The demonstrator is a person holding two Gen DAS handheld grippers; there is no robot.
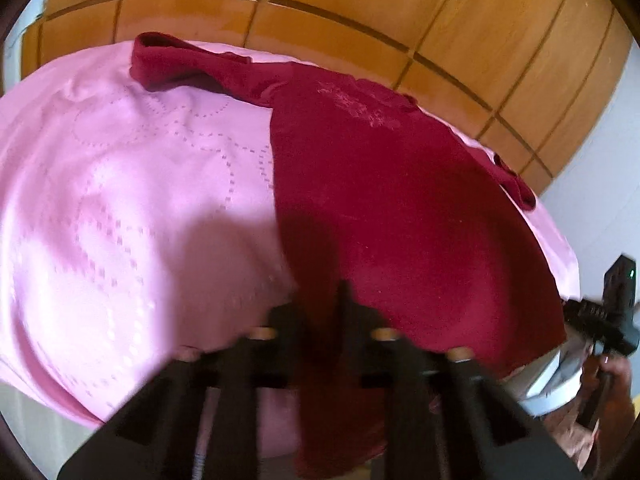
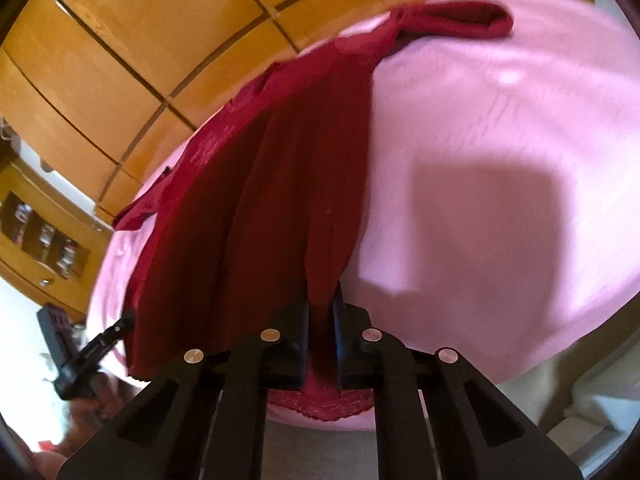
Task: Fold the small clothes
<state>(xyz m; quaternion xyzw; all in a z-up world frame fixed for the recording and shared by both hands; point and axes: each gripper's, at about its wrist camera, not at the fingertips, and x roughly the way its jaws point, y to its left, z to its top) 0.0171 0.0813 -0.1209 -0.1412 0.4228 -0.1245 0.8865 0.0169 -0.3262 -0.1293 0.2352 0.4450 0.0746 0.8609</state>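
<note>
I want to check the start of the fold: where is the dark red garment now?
The dark red garment lies spread on the pink cover, with its near hem pinched in both the left gripper and the right gripper.

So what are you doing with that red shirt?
A person is folding a small dark red garment spread over a pink cloth, holding a two-finger gripper in each hand. The left gripper is shut on the garment's near hem at one corner, and the right gripper is shut on the hem at the other corner. The fabric bunches into pleats where the right one grips it. The sleeves lie at the far end, by a wooden panelled wall.
</note>
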